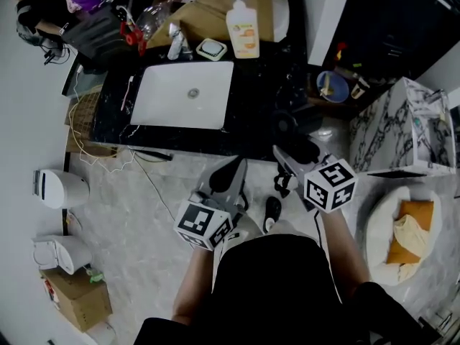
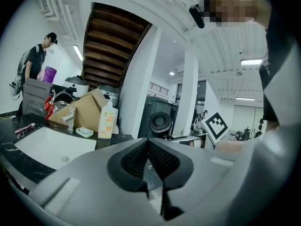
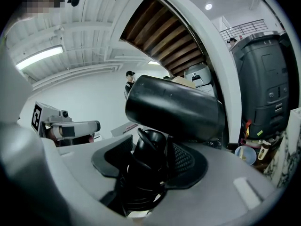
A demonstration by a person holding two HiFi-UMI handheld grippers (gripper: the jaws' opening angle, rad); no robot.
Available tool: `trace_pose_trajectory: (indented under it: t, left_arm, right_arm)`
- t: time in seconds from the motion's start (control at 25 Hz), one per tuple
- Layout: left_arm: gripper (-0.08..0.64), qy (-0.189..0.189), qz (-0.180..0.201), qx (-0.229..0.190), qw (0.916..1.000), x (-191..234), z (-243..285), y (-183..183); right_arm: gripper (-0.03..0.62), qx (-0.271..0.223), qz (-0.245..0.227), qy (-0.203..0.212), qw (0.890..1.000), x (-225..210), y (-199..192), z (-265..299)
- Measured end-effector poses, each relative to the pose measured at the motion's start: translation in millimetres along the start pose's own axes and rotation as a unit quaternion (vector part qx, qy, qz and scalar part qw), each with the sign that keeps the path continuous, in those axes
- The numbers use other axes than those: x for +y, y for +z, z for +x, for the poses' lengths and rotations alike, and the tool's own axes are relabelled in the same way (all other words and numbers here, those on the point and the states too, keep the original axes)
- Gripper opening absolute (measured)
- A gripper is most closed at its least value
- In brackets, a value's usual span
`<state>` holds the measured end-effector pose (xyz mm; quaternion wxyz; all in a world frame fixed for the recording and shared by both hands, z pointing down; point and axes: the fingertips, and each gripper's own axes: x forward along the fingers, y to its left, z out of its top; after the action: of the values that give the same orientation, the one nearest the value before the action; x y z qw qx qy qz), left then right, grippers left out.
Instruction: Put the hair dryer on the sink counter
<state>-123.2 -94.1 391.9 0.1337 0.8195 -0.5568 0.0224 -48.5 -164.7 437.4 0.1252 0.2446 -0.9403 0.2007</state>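
Black hair dryer (image 3: 174, 108), handle clamped in the right gripper (image 3: 149, 157), barrel lying crosswise above the jaws, carried at the near edge of the dark sink counter (image 1: 262, 85) directly ahead; left gripper (image 2: 149, 158) closed on nothing, alongside.

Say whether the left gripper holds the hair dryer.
No: the left gripper is shut on nothing; the right gripper clamps the hair dryer.
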Motion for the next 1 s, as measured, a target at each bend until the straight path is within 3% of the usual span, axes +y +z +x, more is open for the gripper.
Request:
trace_pose_trajectory:
  t: [0.52,1.0]
  left_arm:
    - [-0.002,-0.035,-0.01,0.019,0.9992,43,31,4]
    - [-0.002,-0.087,-0.016,0.04,0.9953,78,71,10]
  right_arm:
    - [0.233,0.053,0.016,-0.053,0.997,-36,-13,55]
    - [0.232,0.113,0.033,-0.113,0.987,-76,-33,92]
